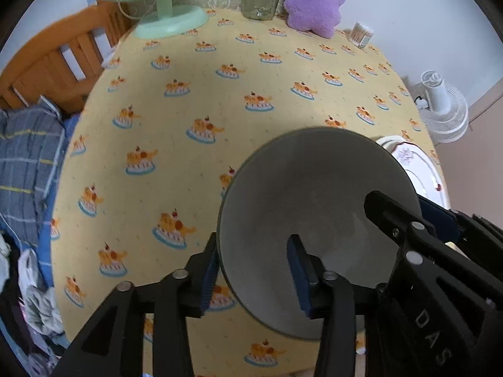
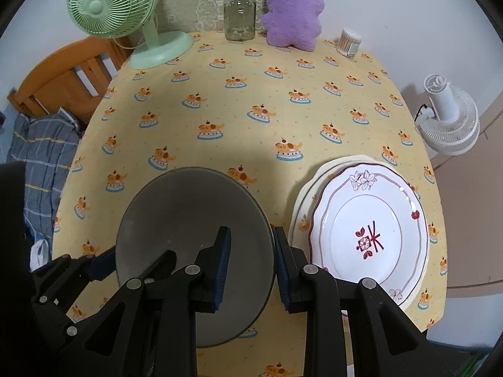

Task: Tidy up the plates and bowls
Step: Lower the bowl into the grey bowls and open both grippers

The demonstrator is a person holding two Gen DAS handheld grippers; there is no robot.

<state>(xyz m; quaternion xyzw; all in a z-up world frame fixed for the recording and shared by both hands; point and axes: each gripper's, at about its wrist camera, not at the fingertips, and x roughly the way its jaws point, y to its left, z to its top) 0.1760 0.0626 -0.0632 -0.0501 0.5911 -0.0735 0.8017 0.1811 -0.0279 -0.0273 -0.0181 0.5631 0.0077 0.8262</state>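
A grey bowl (image 1: 314,194) sits over the yellow tablecloth near the front edge; it also shows in the right wrist view (image 2: 188,213). My left gripper (image 1: 254,270) straddles its left rim, one finger outside and one inside. My right gripper (image 2: 251,264) straddles its right rim the same way, and shows in the left wrist view (image 1: 405,216). Both pairs of jaws stand a little apart around the bowl wall. A white plate with red flowers (image 2: 371,220) lies on a cream plate (image 2: 317,172) to the right of the bowl.
At the table's far edge stand a green fan (image 2: 125,15), a glass jar (image 2: 239,15), a purple plush toy (image 2: 292,12) and a cotton-swab tub (image 2: 349,41). A wooden chair (image 2: 69,78) with a plaid cloth is left. A white fan (image 2: 449,119) is right.
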